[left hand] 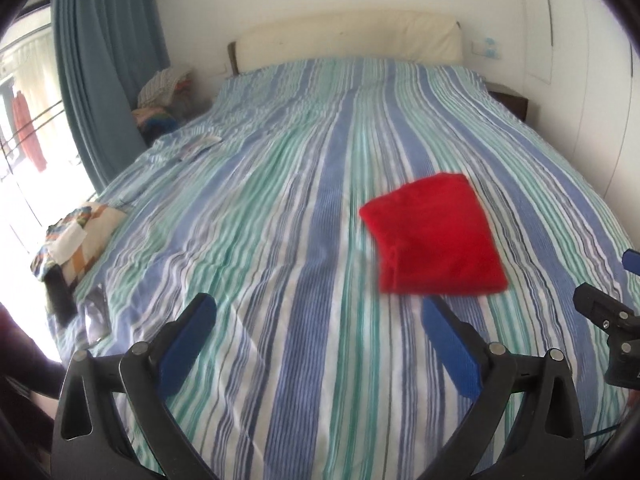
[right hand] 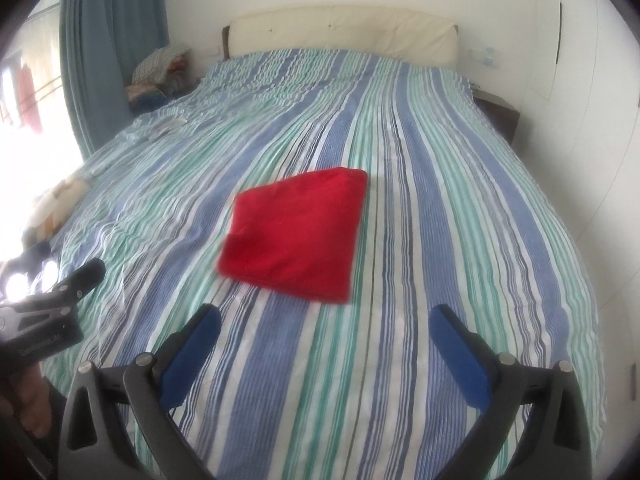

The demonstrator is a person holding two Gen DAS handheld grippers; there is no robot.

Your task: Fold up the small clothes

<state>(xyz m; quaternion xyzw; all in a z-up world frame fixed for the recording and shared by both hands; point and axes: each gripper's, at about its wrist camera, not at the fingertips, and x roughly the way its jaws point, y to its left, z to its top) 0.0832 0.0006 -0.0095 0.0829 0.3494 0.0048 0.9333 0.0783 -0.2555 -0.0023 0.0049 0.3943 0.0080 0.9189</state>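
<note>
Red and folded into a flat packet, the cloth (left hand: 434,236) (right hand: 294,236) lies on the striped bedspread (left hand: 280,220) (right hand: 440,200), toward the near half of the bed. Both grippers hang above the spread on the near side of the cloth, touching nothing. The left gripper (left hand: 318,310) and the right gripper (right hand: 325,320) each have their blue-padded fingers spread wide and empty.

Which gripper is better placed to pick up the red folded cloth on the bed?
Probably right. The red cloth lies nearly centred ahead of the open right gripper; for the open left gripper it sits off toward its right finger.
</note>
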